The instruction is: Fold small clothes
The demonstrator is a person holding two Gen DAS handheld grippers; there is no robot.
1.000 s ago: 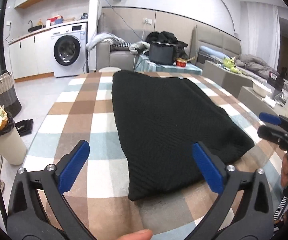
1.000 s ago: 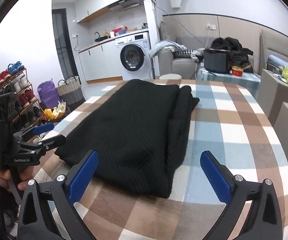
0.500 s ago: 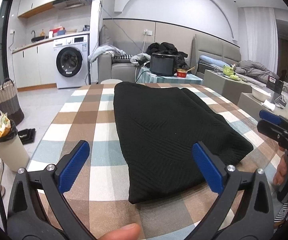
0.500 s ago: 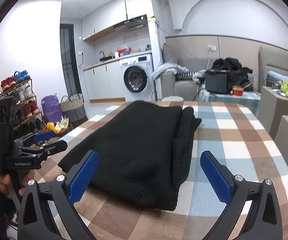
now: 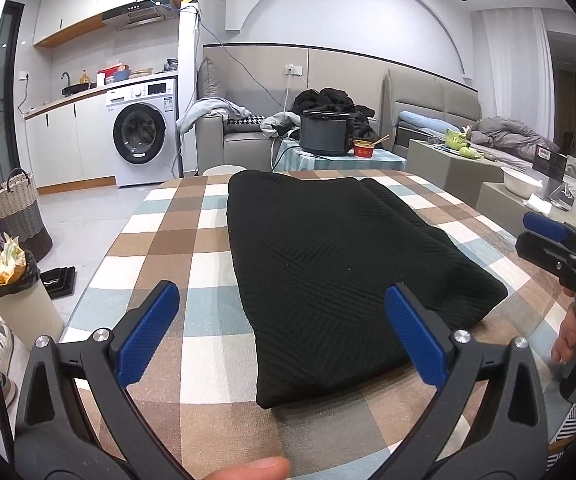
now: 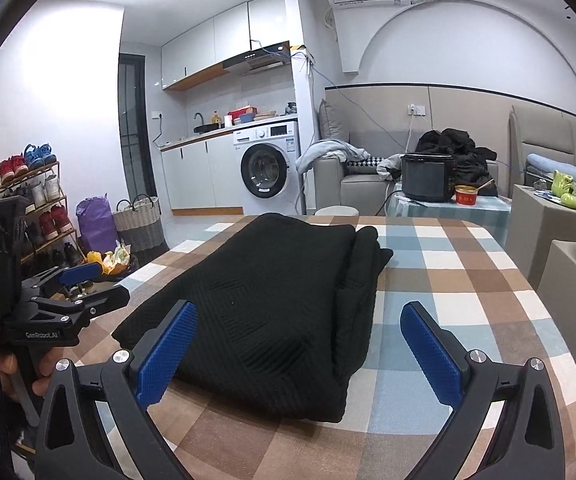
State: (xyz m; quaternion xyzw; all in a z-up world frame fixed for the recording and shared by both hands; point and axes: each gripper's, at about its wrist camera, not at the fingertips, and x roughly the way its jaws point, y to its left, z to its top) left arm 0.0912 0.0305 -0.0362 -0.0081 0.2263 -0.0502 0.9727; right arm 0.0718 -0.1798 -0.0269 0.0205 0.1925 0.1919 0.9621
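Note:
A black knitted garment (image 5: 327,256) (image 6: 272,300) lies folded into a long rectangle on the checked tablecloth (image 5: 192,248) (image 6: 467,280). Its doubled edge runs along the right side in the right wrist view. My left gripper (image 5: 284,332) hangs open above the near end of the garment, with nothing between its blue pads. My right gripper (image 6: 299,352) is open too, over the garment's near right corner, and holds nothing. The right gripper also shows at the right edge of the left wrist view (image 5: 559,248), and the left gripper at the left of the right wrist view (image 6: 68,300).
A full waste bin (image 5: 12,292) and a woven basket (image 5: 16,212) stand on the floor left of the table. A shoe rack (image 6: 20,208) is by the wall. Beyond the table are a washing machine (image 5: 140,136), a sofa and a black cooker (image 5: 323,132).
Both cameras have tilted upward and drawn back slightly, so more of the room shows. The garment lies as before and both grippers stay open.

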